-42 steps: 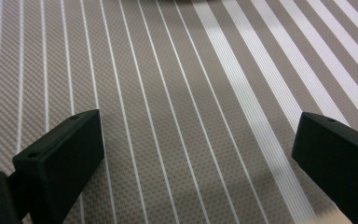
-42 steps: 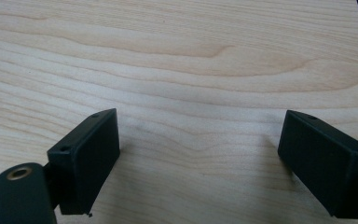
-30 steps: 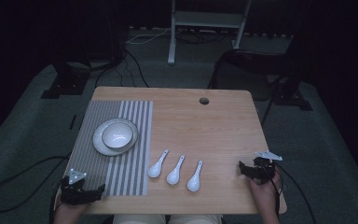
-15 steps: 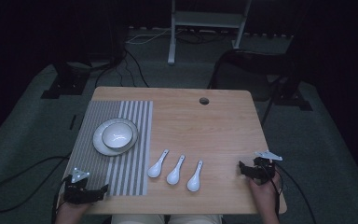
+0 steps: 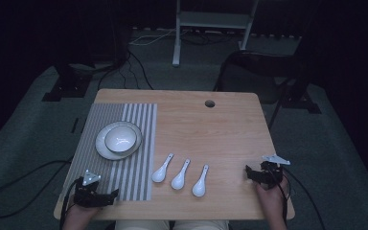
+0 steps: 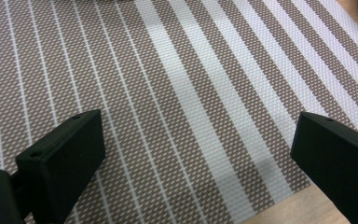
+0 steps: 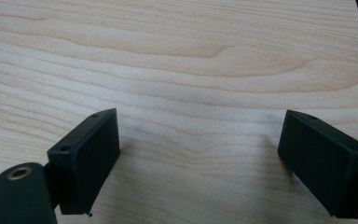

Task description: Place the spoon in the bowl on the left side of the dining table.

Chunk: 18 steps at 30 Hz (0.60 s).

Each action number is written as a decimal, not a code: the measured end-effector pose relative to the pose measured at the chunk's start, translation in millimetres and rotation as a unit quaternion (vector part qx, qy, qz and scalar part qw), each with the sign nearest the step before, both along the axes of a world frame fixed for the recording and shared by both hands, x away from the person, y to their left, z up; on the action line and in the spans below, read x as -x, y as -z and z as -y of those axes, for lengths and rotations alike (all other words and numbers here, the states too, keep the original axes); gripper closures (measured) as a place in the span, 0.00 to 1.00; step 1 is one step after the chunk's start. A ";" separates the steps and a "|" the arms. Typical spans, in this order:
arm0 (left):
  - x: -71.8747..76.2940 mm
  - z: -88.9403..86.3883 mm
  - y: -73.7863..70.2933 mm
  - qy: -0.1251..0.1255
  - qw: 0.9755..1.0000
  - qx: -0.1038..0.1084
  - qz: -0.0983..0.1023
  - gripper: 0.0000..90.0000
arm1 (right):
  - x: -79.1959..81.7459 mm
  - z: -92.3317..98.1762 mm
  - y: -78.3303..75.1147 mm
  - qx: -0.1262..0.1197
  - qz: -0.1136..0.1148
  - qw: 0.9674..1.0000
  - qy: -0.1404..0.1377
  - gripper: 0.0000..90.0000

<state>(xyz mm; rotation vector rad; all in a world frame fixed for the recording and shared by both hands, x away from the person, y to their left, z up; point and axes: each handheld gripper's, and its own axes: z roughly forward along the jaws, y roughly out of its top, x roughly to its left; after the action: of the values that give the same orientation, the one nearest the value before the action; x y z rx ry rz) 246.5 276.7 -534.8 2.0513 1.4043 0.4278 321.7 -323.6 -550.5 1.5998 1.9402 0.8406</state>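
Wooden counter lies mostly bare ahead of me, with a wide open stretch between the three spoons and its far edge, broken only by a round cable hole. My left tongs sit at the near left corner over the striped placemat; in the left gripper view their jaws are spread wide with nothing between them, and the mat's near edge and a strip of wood show just past the right jaw. My right tongs rest near the counter's right edge, also spread wide and empty, over plain wood grain in the right gripper view.

Compared with a second ago, the left tongs have edged slightly right along the near edge; the right tongs and all the dishes sit where they were.

Nearest my tongs are three white ceramic spoons: the left spoon, middle spoon and right spoon lie side by side, apart, handles angled away, just right of the mat. On the mat, a white bowl stands in a plate; the bowl looks empty.
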 end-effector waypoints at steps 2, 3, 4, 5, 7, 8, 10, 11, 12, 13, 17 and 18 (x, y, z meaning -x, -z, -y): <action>-0.5 1.4 -1.5 0.002 1.000 0.000 0.003 0.03 | 0.0 0.0 0.0 0.000 0.000 1.000 0.000 0.13; -1.3 2.8 -3.2 0.004 1.000 0.000 0.002 0.03 | 0.0 0.0 0.0 0.000 0.000 1.000 0.000 0.13; -1.9 4.6 -5.0 0.007 1.000 -0.002 0.004 0.03 | 0.0 0.0 0.0 0.000 0.000 1.000 0.000 0.13; -2.2 5.6 -5.8 0.007 1.000 -0.001 0.005 0.03 | 0.0 0.0 0.0 0.000 0.000 1.000 0.000 0.13; -3.1 8.2 -6.9 0.011 1.000 -0.002 0.004 0.03 | 0.0 0.0 0.0 0.000 0.000 1.000 0.000 0.13; -4.1 10.9 -7.2 0.017 1.000 -0.002 0.002 0.03 | 0.0 0.1 0.0 0.000 0.000 1.000 0.000 0.13; -4.8 13.8 -7.3 0.021 1.000 -0.003 0.002 0.03 | 0.0 0.0 0.0 0.000 0.000 1.000 0.000 0.13; -4.8 13.8 -7.3 0.021 1.000 -0.003 0.002 0.03 | 0.0 0.0 0.0 0.000 0.000 1.000 0.000 0.13; -5.4 16.7 -8.0 0.023 1.000 -0.003 0.001 0.03 | 0.0 0.1 0.0 0.000 0.000 1.000 0.000 0.13; -5.4 16.7 -8.0 0.023 1.000 -0.003 0.001 0.03 | 0.0 0.1 0.0 0.000 0.000 1.000 0.000 0.13; -7.1 22.2 -10.4 0.034 0.999 0.000 0.001 0.03 | 0.0 0.0 0.0 0.000 0.000 1.000 0.000 0.13; -8.7 25.0 -10.4 0.041 0.999 -0.001 0.000 0.03 | 0.0 0.0 0.0 0.000 0.000 1.000 0.000 0.13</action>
<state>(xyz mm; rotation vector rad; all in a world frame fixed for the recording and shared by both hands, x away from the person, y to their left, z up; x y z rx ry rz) 255.2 251.8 -524.4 2.1027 1.3156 0.3940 321.7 -323.6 -550.4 1.6002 1.9399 0.8409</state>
